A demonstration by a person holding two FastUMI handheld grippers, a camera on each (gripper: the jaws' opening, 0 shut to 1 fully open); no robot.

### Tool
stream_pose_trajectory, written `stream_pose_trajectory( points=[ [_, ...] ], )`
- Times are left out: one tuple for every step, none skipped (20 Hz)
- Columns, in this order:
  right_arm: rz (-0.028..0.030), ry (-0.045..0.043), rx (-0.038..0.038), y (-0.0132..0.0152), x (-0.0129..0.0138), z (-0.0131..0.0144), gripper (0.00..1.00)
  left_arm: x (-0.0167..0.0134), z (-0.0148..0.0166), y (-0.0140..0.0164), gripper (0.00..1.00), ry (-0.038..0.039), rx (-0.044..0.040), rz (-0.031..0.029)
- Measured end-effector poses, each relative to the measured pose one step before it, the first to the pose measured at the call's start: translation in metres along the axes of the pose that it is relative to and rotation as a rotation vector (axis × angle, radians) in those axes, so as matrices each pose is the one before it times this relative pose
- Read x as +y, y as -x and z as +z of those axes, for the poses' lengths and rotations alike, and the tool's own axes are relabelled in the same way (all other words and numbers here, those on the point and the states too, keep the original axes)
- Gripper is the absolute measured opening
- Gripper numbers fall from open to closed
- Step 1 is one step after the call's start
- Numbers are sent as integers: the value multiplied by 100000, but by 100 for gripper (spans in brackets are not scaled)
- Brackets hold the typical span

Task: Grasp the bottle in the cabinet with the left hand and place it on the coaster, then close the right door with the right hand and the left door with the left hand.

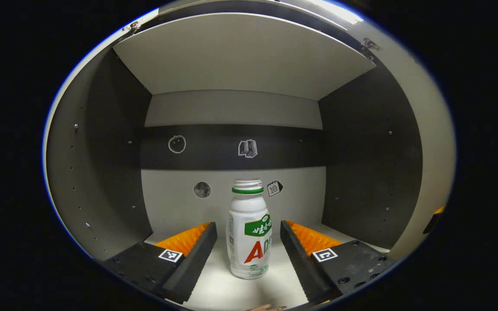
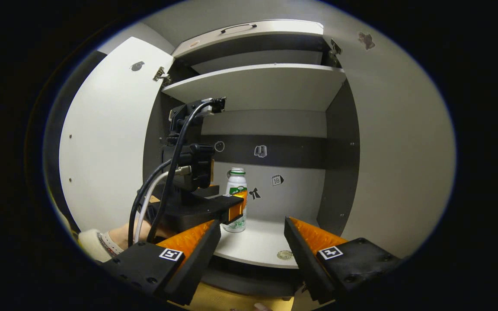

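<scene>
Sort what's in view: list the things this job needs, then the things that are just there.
Job:
bottle
left gripper
right gripper
left door
right door

Just there:
shelf
stickers on the cabinet's back wall

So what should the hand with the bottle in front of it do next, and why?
Probably ease the left gripper a little farther forward, then close. The bottle stands upright on the cabinet shelf between its open fingers, but neither pad seems to touch it yet.
</scene>
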State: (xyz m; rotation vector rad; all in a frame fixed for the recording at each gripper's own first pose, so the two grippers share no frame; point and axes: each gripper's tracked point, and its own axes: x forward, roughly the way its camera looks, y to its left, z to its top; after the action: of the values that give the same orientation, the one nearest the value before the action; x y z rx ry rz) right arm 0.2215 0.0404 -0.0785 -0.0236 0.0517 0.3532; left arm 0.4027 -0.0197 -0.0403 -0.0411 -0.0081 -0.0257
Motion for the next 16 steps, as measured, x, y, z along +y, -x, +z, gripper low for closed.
stream_pose_trajectory(
  points=[
    [-155, -190, 195, -200, -132, -108, 98, 70, -401, -467, 94, 246, 763, 135],
    [798, -175, 9, -160, 17, -112, 98, 53, -275, -410, 93, 301, 728, 174],
    [1003, -336, 194, -97, 114, -180, 98, 92, -310, -302, 93, 489, 654, 477],
    [576, -189, 306, -120, 63, -134, 98, 76, -199, -361, 93, 864, 516, 531],
    [513, 25, 141, -184, 59, -128, 98, 45, -239, -408, 93, 1004, 339, 142],
    [-50, 324, 228, -194, -17, -129, 98, -9, -181, -323, 93, 846, 319, 8],
    [-201, 313, 450, -103, -156, -270, 98, 49, -253, -330, 93, 264, 367, 19],
    [-77, 22, 586, -192, -86, -207, 98, 69, -156, -196, 93, -309, 209, 420],
    [-117, -311, 670, -127, -115, -240, 98, 4, -157, -156, 93, -474, 262, 119],
    [-332, -403, 549, -203, -137, -151, 98, -77, 5, -171, 93, -222, -128, -236],
    [-399, -221, 386, -126, -210, -115, 98, -2, -85, -220, 94, -241, -290, -254],
    [-421, -126, 227, -183, -147, -113, 98, 0, 16, -265, 94, -315, -202, -20],
    [-308, -83, 290, -112, -95, -120, 98, 0, -81, -203, 91, -259, -148, 101],
    [-252, 16, 237, -163, -30, -144, 98, -36, -5, -176, 91, 8, -110, -183],
    [-367, 141, 214, -43, -136, -100, 98, -20, -6, -219, 91, 633, -503, -112],
    [-427, 272, 153, -47, -153, -45, 98, -175, 167, 103, 91, 1222, -434, -1065]
  ],
)
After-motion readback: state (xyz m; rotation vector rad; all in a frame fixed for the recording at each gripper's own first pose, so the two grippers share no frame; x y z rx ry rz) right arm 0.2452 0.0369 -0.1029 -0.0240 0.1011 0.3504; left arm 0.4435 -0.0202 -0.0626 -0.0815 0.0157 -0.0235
